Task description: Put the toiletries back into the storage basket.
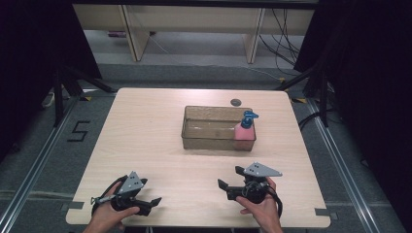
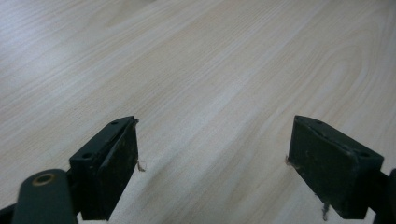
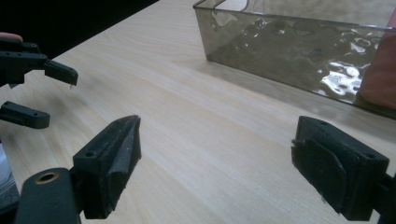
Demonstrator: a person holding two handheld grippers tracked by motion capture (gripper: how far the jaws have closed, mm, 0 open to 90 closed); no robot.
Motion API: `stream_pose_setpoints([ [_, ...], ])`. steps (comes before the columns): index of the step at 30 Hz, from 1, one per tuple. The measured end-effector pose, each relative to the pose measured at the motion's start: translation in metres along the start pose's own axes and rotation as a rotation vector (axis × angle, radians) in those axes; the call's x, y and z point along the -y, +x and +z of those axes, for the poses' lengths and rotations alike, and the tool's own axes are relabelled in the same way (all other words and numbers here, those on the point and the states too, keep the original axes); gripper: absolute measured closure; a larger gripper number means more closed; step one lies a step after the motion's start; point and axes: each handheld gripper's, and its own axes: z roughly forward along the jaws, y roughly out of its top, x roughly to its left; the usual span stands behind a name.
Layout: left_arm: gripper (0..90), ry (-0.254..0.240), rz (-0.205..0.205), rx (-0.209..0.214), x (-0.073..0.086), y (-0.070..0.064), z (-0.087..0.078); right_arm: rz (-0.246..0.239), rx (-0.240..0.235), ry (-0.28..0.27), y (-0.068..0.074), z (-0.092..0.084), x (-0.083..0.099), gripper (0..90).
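A smoky clear plastic bin stands on the wooden table, right of centre. Inside its right end a pink bottle with a blue pump top stands upright. Near the front edge a hand holds my left gripper, jaws open and pointing right over bare wood. My right gripper is in front of the bin, well short of it, also open and holding nothing. In the right gripper view the bin lies ahead, the pink bottle at the right edge, and the left gripper at the far left.
A small dark round disc lies on the table just behind the bin. Bare wood stretches across the table's left half and front. Black curtains and frame legs flank the table, and pale furniture legs with cables stand beyond the far edge.
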Motion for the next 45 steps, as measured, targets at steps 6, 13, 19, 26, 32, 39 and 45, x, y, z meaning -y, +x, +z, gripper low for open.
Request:
stream_pose_setpoints([
  [6,15.4,0.014,0.029,-0.012,0.000,0.002,-0.001,-0.009,-0.010,0.035,0.002,-0.002,0.003,16.2],
  [13,15.4,0.014,0.029,-0.013,0.000,0.002,0.000,-0.024,-0.006,0.050,0.005,-0.004,0.006,16.3],
  [19,15.4,0.014,0.030,-0.013,0.000,0.002,-0.001,-0.029,0.000,0.063,0.008,-0.008,0.008,16.3],
  [26,15.4,0.014,0.031,-0.014,0.000,0.002,0.000,-0.032,-0.022,0.069,0.009,-0.009,0.011,16.3],
  [32,15.4,0.015,0.029,-0.013,0.000,0.002,-0.001,0.015,-0.020,0.073,0.012,-0.014,0.015,16.3],
  [39,15.4,0.015,0.029,-0.014,0.000,0.002,0.000,-0.012,-0.006,0.069,0.009,-0.018,0.017,16.3],
  [45,15.4,0.017,0.029,-0.014,0.000,0.002,0.000,-0.012,-0.005,0.061,0.009,-0.023,0.020,16.3],
])
